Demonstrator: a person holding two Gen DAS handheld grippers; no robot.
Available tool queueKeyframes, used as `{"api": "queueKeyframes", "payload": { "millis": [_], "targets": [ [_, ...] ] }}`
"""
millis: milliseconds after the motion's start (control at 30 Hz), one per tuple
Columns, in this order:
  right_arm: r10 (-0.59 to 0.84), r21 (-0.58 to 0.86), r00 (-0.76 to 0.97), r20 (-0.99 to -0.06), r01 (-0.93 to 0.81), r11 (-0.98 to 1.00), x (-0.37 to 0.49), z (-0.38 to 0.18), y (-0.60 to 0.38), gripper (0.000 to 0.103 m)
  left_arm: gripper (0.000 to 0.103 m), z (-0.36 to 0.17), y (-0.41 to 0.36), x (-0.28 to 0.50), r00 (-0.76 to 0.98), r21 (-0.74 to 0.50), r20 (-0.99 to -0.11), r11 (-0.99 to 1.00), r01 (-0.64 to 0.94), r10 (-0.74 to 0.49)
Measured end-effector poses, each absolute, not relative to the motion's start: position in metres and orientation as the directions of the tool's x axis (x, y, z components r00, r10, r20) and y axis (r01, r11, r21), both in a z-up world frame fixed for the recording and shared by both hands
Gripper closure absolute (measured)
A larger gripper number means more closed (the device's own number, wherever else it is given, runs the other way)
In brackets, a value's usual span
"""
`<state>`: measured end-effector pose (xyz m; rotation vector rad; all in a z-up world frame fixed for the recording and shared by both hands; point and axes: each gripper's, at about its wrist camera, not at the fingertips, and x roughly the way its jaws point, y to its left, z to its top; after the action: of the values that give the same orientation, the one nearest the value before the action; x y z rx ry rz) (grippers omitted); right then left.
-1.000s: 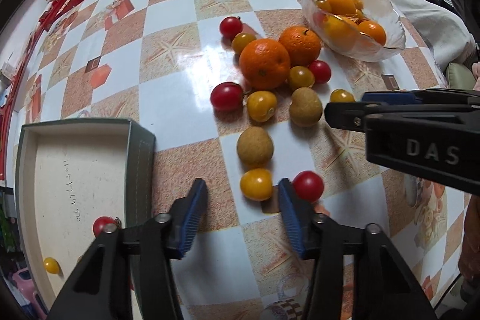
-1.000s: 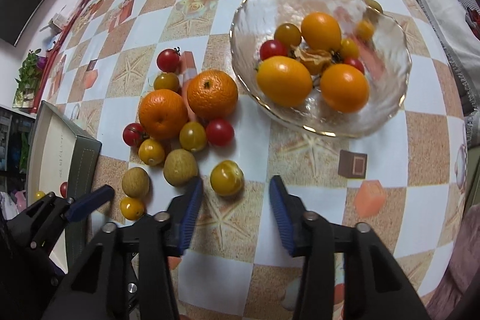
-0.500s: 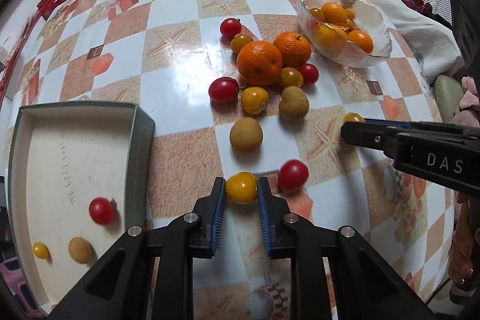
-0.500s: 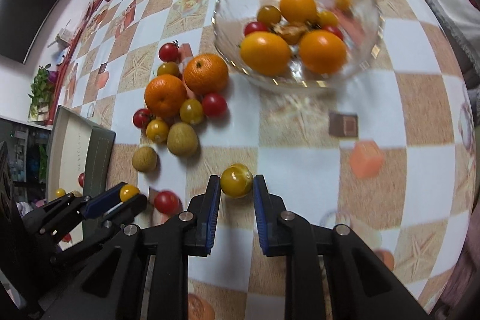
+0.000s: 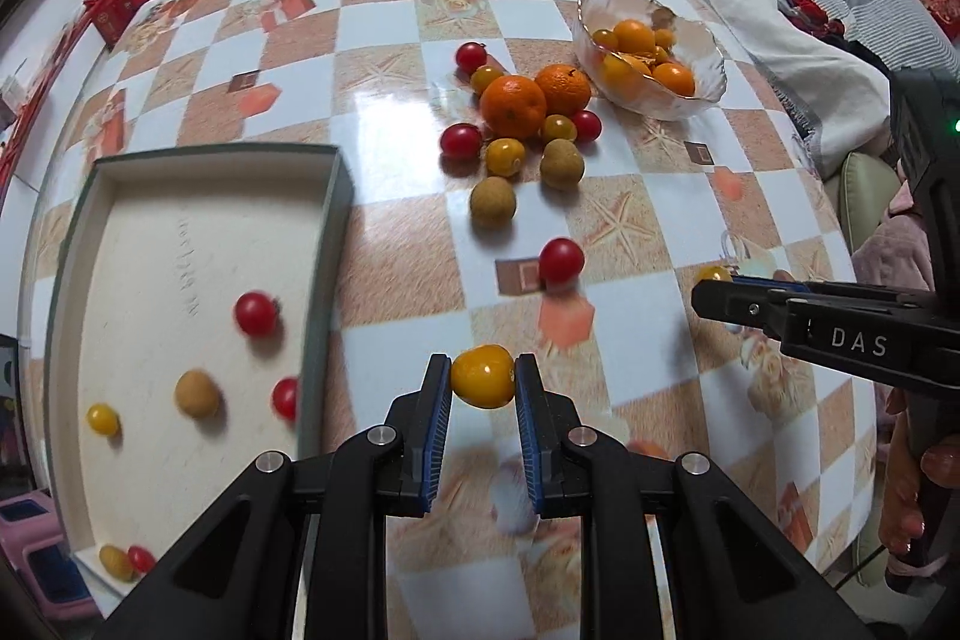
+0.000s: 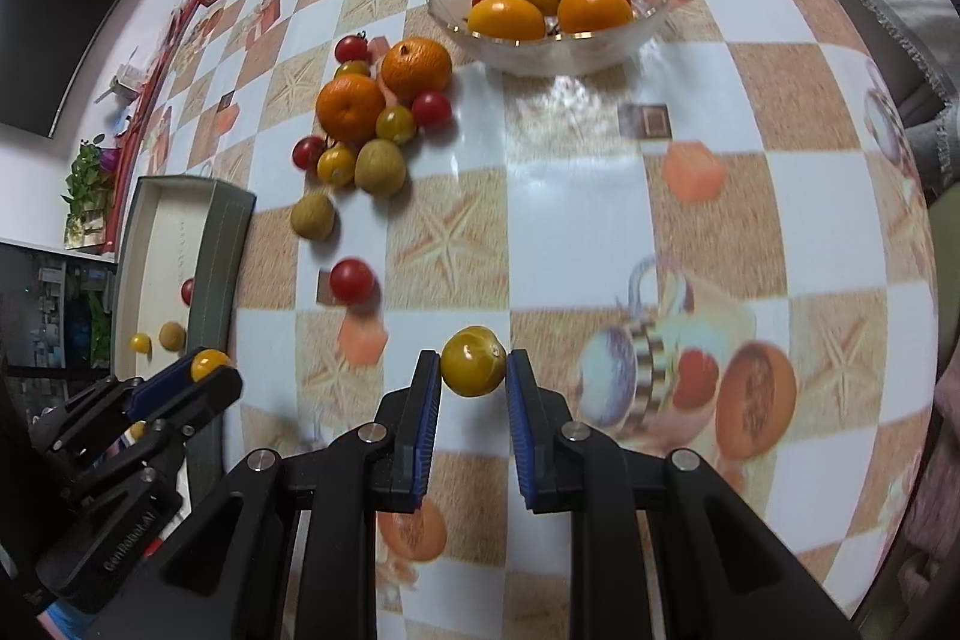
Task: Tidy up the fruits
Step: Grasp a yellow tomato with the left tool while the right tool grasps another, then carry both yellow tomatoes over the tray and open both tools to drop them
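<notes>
Left gripper (image 5: 483, 381) now pinching a yellow cherry tomato (image 5: 483, 376), raised off the checkered tablecloth (image 5: 384, 58) beside the box lid (image 5: 327, 244); a second ago spread around it. Right gripper (image 6: 474, 369) likewise clamped on a greenish-yellow tomato (image 6: 473, 361), lifted, glass bowl (image 6: 552, 46) now farther off.

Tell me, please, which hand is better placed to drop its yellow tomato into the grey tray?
The left, probably. Its tool grips a yellow tomato right beside the grey tray; the right tool sits farther out, nearer the glass bowl.
</notes>
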<state>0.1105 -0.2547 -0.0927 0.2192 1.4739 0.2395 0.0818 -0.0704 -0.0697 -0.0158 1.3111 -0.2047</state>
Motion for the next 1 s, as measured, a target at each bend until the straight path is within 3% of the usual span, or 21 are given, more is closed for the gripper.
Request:
{"api": "queueKeyframes", "payload": {
  "millis": [433,1000],
  "targets": [
    [0.281,0.278,0.079,-0.956,-0.044,0.96,0.087,-0.074,-0.226,0.079,0.08,-0.05,-0.006,0.047,0.267,-0.119,-0.955,0.991,0.056,-0.129],
    [0.31,0.287,0.073,-0.948,-0.229,0.93,0.095,-0.054,-0.115,0.079,0.08,-0.054,0.096,0.02,0.277,-0.094,-0.959,0.991,-0.1,-0.063]
  ]
}}
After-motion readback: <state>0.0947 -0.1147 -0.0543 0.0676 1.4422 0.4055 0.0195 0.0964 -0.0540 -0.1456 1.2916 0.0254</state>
